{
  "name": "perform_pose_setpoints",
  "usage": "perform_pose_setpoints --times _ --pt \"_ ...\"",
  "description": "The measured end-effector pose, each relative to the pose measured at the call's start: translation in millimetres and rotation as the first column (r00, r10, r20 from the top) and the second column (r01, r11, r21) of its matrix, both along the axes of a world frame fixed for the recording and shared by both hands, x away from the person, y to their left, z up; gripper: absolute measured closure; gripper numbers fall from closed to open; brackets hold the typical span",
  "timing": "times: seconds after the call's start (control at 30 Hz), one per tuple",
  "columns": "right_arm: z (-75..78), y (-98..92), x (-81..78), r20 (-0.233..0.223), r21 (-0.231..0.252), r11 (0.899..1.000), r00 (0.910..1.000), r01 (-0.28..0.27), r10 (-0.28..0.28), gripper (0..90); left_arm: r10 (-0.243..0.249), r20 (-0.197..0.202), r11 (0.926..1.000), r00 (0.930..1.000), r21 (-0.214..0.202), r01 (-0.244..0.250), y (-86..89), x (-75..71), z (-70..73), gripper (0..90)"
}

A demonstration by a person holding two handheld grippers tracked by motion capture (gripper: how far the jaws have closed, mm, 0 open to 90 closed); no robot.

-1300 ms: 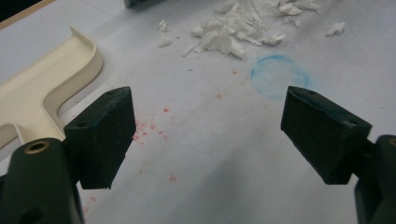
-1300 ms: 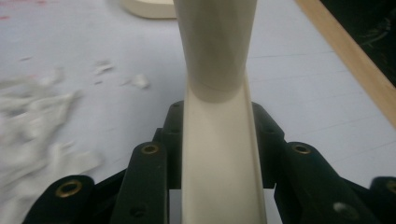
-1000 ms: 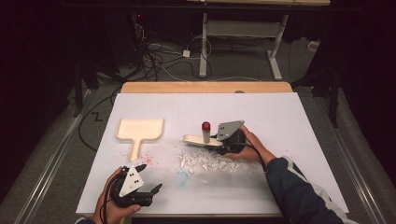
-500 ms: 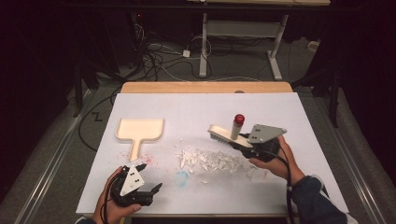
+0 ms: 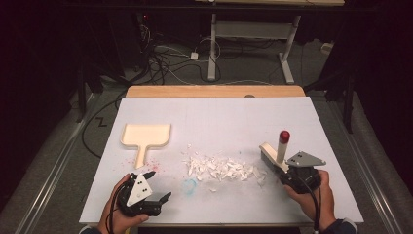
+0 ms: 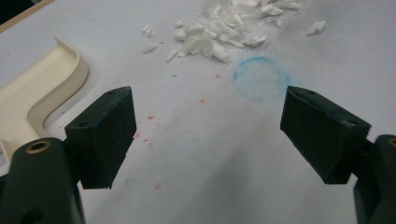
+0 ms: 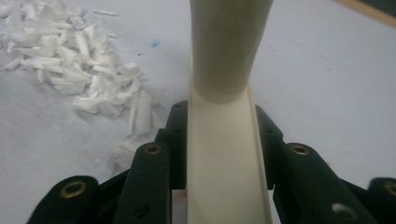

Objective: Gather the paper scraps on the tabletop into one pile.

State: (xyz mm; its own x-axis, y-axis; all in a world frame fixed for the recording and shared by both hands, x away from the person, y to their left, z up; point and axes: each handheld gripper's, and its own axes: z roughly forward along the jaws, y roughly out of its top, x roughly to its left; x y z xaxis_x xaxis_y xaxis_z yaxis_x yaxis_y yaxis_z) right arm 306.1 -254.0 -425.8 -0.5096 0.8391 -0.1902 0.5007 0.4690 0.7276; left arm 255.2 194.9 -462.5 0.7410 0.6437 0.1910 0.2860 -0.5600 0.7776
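Near the right edge of the surface [image 5: 336,146], the right claw [image 5: 287,168] was closed on the cream handle of a small brush [image 5: 272,155] with a red knob on top, and the brush head stood just at the right end of the paper scraps [image 5: 221,169]. These white scraps lay in a loose row around the middle of the surface, toward the front edge. The dustpan [image 5: 145,136] rested flat nearer the left edge, well apart from the scraps, and nothing held it. The left claw [image 5: 157,187] waited near the front left corner with its jaws wide apart and empty. To do the sweeping well, I think the brush should stay low, with the bristles on the surface, and push the scraps in short strokes toward the dustpan; the left claw should probably take the dustpan handle and hold it steady. The bristles were hard to see in every view. From the right gripper view the handle covered the brush head.
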Motion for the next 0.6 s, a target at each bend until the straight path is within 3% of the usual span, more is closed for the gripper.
perform_pose_setpoints --times 0.23,0.43,0.6 --pt "-12.2 43.6 -5.7 0.03 0.045 0.999 0.9994 0.019 -0.02 66.8 -0.015 -0.017 0.9999 0.9997 0.003 0.015 -2.5 0.7 -1.4 17.5" --pt "-13.7 81.5 -0.8 0.042 0.108 0.994 0.9991 -0.008 0.003 67.4 -0.016 -0.004 0.9999 0.9999 0.004 0.016 -1.3 0.0 -0.4 17.5" --pt "-19.8 115.8 11.1 0.068 0.119 0.991 0.996 -0.066 0.058 67.3 -0.01 -0.006 0.9999 0.9999 0.012 0.011 -2.5 0.1 -0.5 17.6"
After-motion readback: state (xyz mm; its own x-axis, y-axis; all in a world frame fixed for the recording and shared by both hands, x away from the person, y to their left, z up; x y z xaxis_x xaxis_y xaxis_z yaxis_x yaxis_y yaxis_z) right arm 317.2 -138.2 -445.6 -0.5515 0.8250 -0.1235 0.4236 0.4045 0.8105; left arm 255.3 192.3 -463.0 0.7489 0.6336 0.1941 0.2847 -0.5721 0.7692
